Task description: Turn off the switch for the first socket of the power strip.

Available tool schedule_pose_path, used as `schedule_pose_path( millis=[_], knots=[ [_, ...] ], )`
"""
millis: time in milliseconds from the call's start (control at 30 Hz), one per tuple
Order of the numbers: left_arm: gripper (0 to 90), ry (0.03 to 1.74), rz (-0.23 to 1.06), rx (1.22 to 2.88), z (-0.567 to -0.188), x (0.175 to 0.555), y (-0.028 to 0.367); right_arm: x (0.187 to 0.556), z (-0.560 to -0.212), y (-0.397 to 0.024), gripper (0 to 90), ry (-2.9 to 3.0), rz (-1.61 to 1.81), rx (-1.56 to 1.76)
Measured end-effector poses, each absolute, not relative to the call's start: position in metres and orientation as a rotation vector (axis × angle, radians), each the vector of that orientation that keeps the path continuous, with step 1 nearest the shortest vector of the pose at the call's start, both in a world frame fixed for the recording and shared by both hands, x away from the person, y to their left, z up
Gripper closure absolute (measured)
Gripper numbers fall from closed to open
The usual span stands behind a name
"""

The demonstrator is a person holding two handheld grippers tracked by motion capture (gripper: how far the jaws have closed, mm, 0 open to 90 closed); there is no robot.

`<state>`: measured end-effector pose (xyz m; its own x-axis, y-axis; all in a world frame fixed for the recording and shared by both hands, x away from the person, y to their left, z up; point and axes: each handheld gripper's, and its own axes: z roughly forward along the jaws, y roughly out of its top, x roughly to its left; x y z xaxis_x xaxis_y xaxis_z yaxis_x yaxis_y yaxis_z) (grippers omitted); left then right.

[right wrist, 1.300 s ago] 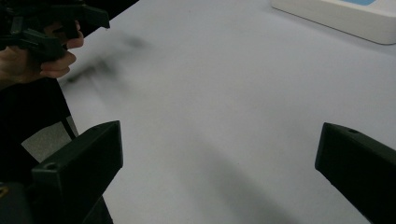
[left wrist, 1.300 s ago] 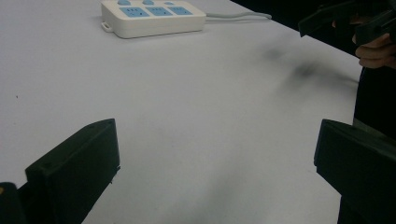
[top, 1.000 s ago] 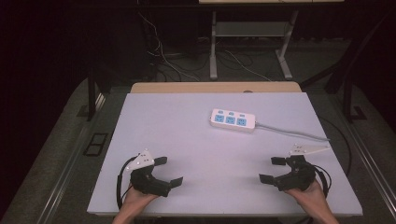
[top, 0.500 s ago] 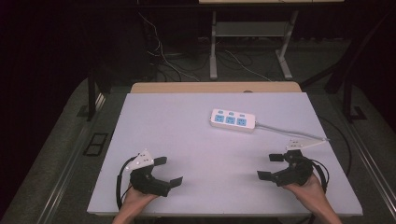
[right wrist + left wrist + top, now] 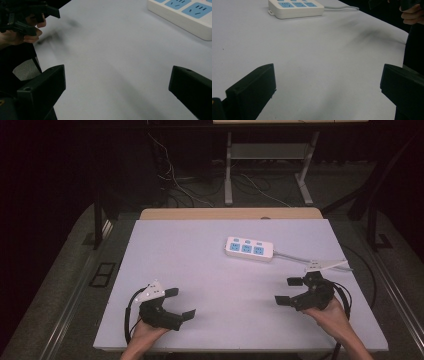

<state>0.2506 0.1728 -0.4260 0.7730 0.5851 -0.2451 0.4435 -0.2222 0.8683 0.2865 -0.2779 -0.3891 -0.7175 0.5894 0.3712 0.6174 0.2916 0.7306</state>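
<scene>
1. White rigid plastic power strip with blue sockets (image 5: 249, 249) lies flat on the white desk (image 5: 200, 270), far of centre, right gripper (image 5: 291, 290) nearer.
2. Judged light, stiff, smooth; grip across the short sides, clear of the grey cord (image 5: 300, 257).
3. Count: one strip, three sockets, two grippers.
4. Left gripper (image 5: 181, 303) and right: jaws released, empty.

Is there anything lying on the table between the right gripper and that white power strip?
Nothing visible. Bare table lies between the open right gripper and the power strip; its cable runs off to the side.
</scene>
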Motion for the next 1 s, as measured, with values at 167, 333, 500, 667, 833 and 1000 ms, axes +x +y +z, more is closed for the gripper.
schedule_pose_path(
  millis=[167,333,500,667,833,1000],
  knots=[
    [0.0,0.789,0.161,1.860,-0.426,0.251,0.173,0.293,-0.386,-0.276,0.7,-2.509,-1.429,-1.161],
    [0.0,0.789,0.159,1.859,-0.426,0.251,0.173,0.298,-0.384,-0.275,0.7,-2.514,-1.424,-1.161],
    [0.0,0.788,0.161,1.860,-0.426,0.251,0.173,0.305,-0.380,-0.275,0.7,-2.513,-1.426,-1.164],
    [0.0,0.790,0.161,1.860,-0.426,0.251,0.174,0.310,-0.378,-0.276,0.7,-2.513,-1.421,-1.169],
    [0.0,0.791,0.164,1.858,-0.426,0.251,0.174,0.316,-0.375,-0.274,0.7,-2.516,-1.418,-1.166],
    [0.0,0.793,0.164,1.859,-0.426,0.251,0.174,0.323,-0.371,-0.270,0.7,-2.528,-1.409,-1.156]
  ],
)
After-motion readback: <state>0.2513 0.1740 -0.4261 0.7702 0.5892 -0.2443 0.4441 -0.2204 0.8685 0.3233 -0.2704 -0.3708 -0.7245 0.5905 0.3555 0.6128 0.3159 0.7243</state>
